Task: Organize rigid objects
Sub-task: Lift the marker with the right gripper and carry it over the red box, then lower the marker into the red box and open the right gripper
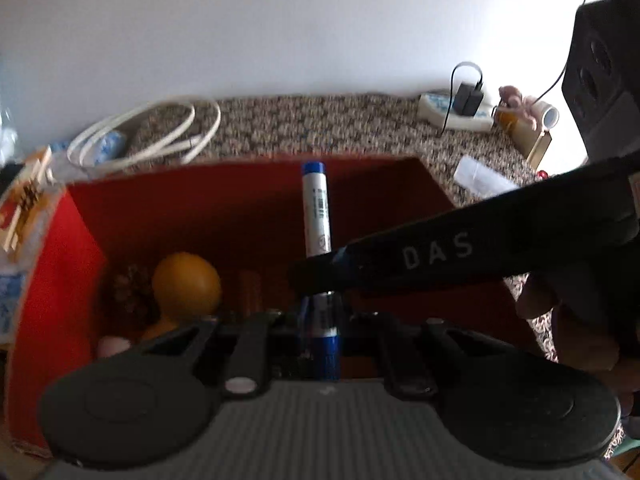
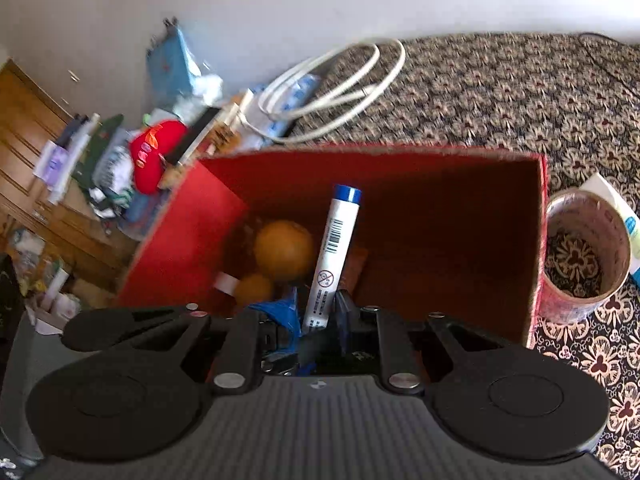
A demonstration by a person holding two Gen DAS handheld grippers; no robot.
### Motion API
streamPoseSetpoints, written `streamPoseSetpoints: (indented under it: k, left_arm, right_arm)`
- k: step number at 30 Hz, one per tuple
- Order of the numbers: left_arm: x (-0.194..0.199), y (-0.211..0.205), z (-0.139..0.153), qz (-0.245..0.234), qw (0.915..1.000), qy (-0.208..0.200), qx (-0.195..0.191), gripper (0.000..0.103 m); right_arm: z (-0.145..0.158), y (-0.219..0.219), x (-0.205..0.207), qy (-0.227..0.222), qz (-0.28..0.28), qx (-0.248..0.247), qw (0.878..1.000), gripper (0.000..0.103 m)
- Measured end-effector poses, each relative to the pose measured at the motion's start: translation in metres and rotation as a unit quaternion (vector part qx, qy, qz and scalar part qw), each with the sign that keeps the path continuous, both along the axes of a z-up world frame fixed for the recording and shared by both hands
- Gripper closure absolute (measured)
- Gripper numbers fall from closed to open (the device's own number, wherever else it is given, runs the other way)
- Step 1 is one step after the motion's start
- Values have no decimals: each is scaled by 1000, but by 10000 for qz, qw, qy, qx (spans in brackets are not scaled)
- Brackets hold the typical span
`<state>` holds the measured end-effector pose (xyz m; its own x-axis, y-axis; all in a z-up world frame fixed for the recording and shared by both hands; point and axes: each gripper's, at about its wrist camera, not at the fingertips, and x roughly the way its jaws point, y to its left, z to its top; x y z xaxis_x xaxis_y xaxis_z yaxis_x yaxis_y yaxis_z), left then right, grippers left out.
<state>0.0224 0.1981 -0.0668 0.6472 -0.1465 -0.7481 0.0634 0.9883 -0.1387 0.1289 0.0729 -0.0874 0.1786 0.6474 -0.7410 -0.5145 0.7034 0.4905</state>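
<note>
over the red box: both grippers are hovering above an open red box (image 2: 460,216) that is sitting on a counter (image 2: 520,100) covered in patterned cloth.
marker: a white marker (image 2: 334,256) with a blue cap is standing almost upright over the box interior, cap end pointing away from both cameras.
left gripper: the left gripper (image 1: 324,316) is pinching the marker's lower blue end, fingers pressed tight on it.
right gripper: the right gripper (image 2: 324,320) is reaching across the left view as a dark bar; its fingers are pinching the barrel near the lower end.
handling: the marker is looking light, stiff and smooth, so likely slippery; gripping the middle of the barrel is probably steadier than the rounded cap.
box contents: an orange fruit (image 2: 284,250) and a smaller one are lying at the bottom left, with a pine cone (image 1: 132,292) beside them.
open room: the right half of the box floor is looking bare, giving space to lay the marker down.
edges: the cardboard walls are rising close on every side; a roll of tape (image 2: 580,256) is standing just beside the right wall, and a white cable (image 2: 340,84) is lying beyond the far wall.
</note>
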Motion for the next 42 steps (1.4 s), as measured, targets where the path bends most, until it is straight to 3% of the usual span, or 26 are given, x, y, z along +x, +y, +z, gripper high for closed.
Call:
streamPoseSetpoints:
  k: [9,18,22,32,42]
  left_arm:
    - [5,10,-22,116,9991,391,-82,94]
    - [7,6,-20,300,9988,391,62,92]
    - [11,7,-20,422,9979,477,107,81]
    - [9,2,-19,541,9967,493,342,75]
    - [8,-1,-20,603,9959,444,499,73]
  right_arm:
    - [-18,15,-3,-122,93,-524,9985,101]
    - [-14,6,-2,-351,-258,-259,9987,102]
    - [-12,5,-4,-499,-412,-227,9976,103]
    - [-12,3,-5,-603,-537,-135,9966,102]
    - [-12,1,-8,-666,-613,-67,9959,101]
